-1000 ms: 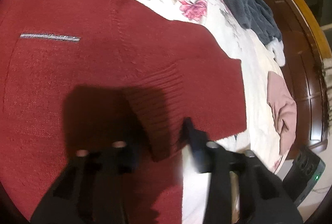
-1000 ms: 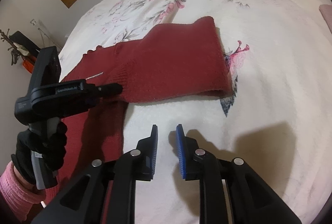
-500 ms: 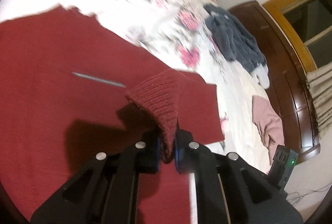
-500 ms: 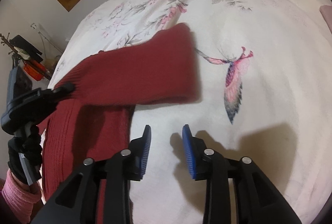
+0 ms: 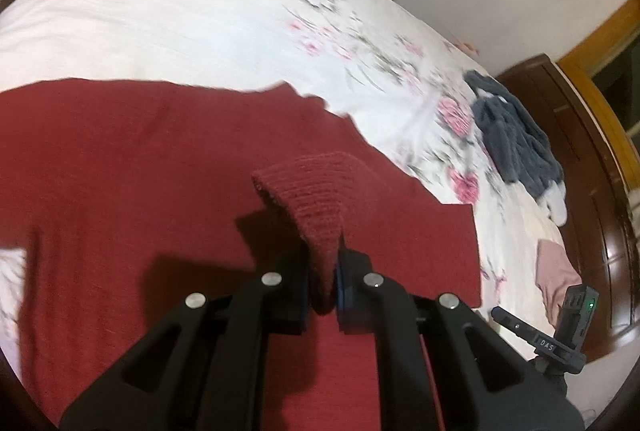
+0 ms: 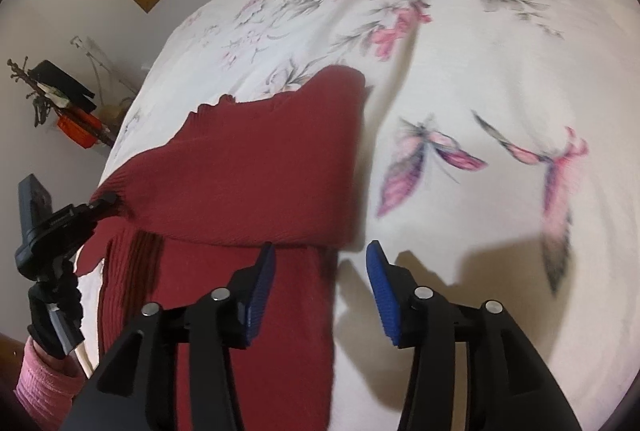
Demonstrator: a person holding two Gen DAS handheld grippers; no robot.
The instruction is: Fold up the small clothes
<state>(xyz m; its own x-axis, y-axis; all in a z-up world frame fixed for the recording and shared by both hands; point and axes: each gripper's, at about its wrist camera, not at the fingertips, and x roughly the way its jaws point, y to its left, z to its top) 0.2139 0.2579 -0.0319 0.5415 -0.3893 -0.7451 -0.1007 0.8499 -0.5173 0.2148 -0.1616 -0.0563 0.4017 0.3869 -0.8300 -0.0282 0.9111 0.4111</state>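
Note:
A dark red knit sweater (image 5: 132,167) lies spread on the floral bedsheet. My left gripper (image 5: 322,283) is shut on the ribbed cuff (image 5: 316,199) of its sleeve and holds it lifted above the sweater's body. In the right wrist view the raised sleeve (image 6: 248,171) stretches from the left gripper (image 6: 105,200) across to the right, draped over the sweater's lower part (image 6: 256,331). My right gripper (image 6: 320,287) is open, low over the bed at the sleeve's near edge, with nothing between its blue pads (image 6: 380,283).
A dark grey fleece garment (image 5: 516,139) and a pink garment (image 5: 556,271) lie at the bed's far side by a dark wooden headboard (image 5: 592,167). A person's gloved hand and pink sleeve (image 6: 44,387) hold the left gripper. White floral sheet (image 6: 480,71) spreads to the right.
The left gripper closed on the sleeve cuff, lifted it and carried it leftward over the sweater's body. The right gripper opened wider and moved nearer the sleeve's edge.

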